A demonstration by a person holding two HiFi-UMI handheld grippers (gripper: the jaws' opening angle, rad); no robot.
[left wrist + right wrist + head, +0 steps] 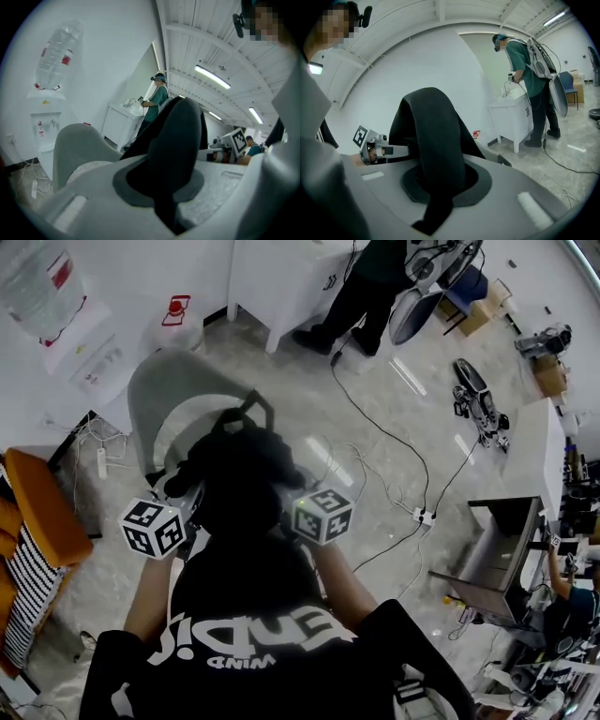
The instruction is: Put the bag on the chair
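A black bag point(239, 474) hangs between my two grippers, just above the seat of a grey shell chair point(169, 390). My left gripper point(192, 501) is shut on one black strap point(176, 150), which runs up from between its jaws. The right gripper point(286, 504) is shut on the other strap point(436, 140), which loops over and down through its jaws. In the left gripper view, the chair's grey back point(75, 145) stands close behind the jaws at the left. Whether the bag's underside touches the seat is hidden.
A water dispenser point(56, 306) stands against the wall behind the chair. A person point(366, 287) stands at a white counter point(281, 277) at the back. Cables and a power strip point(424, 516) lie on the floor to the right. An orange seat point(37, 512) is at the left.
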